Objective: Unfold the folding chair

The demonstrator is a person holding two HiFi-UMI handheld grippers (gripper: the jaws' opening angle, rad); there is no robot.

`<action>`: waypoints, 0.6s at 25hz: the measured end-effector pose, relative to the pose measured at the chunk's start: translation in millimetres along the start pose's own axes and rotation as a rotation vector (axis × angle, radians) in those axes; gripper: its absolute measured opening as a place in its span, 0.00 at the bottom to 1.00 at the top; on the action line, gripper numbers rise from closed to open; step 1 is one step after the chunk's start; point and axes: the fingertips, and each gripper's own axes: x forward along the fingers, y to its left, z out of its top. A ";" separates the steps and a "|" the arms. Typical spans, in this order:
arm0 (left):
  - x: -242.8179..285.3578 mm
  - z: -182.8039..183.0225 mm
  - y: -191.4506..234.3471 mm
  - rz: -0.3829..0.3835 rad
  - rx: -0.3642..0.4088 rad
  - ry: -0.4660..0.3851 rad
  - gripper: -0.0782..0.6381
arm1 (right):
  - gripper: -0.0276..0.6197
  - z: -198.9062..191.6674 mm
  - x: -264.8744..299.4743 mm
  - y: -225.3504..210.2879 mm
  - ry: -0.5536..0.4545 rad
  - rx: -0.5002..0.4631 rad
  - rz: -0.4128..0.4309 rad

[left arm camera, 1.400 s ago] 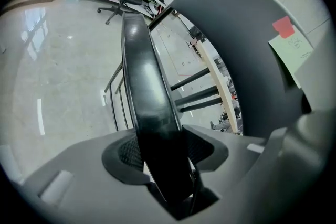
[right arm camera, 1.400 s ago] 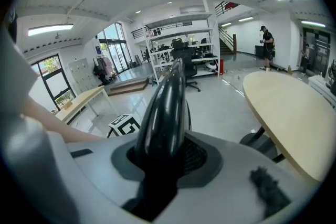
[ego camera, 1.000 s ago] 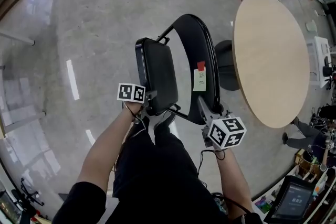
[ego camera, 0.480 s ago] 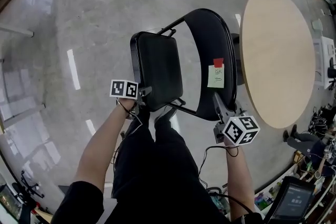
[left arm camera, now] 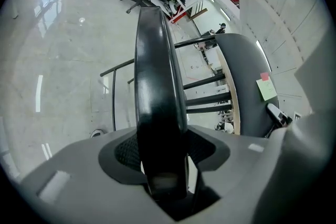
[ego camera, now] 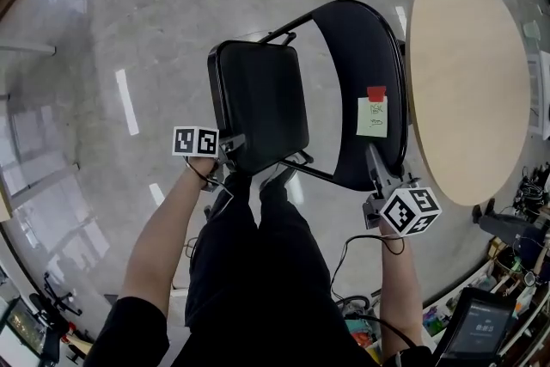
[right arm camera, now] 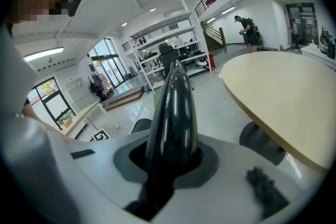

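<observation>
Seat [ego camera: 258,99] in loosening left gripper [ego camera: 234,149] — backrest [ego camera: 352,56] in tightening right gripper [ego camera: 376,159].

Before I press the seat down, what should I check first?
1. Left gripper on seat edge: ok; seat between its fingers, jaws just opening slightly.
2. Right gripper on backrest rim: ok; jaws just closing on it.
3. Backrest apart from round table: ok; floor shows between them.
4. Chair legs planted: cannot tell; their ends mostly hidden.
5. Shoes away from seat: not ok; right beneath its near edge.
</observation>
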 end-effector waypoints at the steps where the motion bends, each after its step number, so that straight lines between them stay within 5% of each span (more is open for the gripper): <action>1: -1.7 -0.2 1.3 0.002 -0.005 0.000 0.43 | 0.14 0.5 -0.7 -2.2 0.000 0.000 -0.006; 15: -13.4 -1.9 12.6 0.006 -0.027 -0.027 0.43 | 0.14 1.0 -4.2 -20.5 -0.010 0.040 0.025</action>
